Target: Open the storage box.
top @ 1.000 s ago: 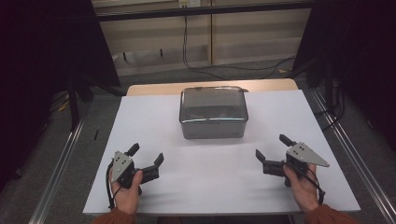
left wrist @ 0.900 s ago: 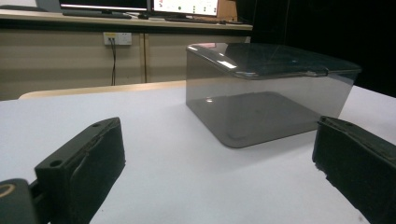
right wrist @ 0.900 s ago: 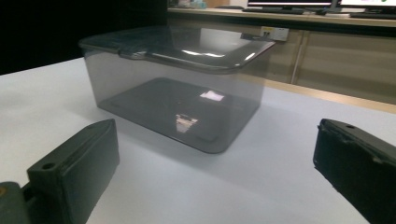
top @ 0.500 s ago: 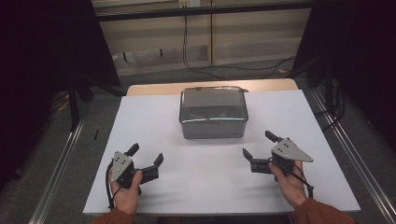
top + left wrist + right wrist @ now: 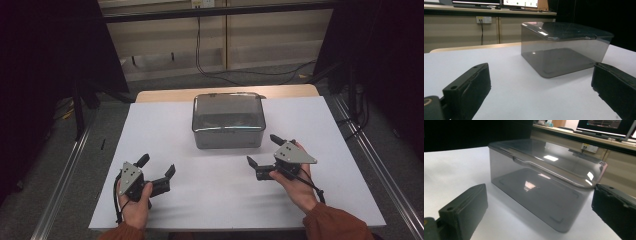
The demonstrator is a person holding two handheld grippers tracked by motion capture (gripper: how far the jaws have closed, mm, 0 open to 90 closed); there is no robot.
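A smoky grey see-through plastic box (image 5: pixel 228 120) with its lid on stands at the back middle of the white table (image 5: pixel 160 130). My left gripper (image 5: pixel 157 166) rests near the front left, open, nothing between its jaws; the box (image 5: pixel 564 47) lies ahead and to its right. My right gripper (image 5: pixel 264 150) hovers open just off the box's front right corner, jaws pointing at the box (image 5: pixel 544 182), which looms close between them. It touches nothing. The box's contents are too dim to make out.
A wooden table edge (image 5: pixel 165 95) shows behind the white sheet. Metal rails (image 5: pixel 65 185) run along both sides of the table. Cables (image 5: pixel 210 70) lie on the floor behind, and monitors (image 5: pixel 520 3) sit on a far desk.
My right gripper has moved left and forward toward the box's front right corner. The left gripper has stayed put.
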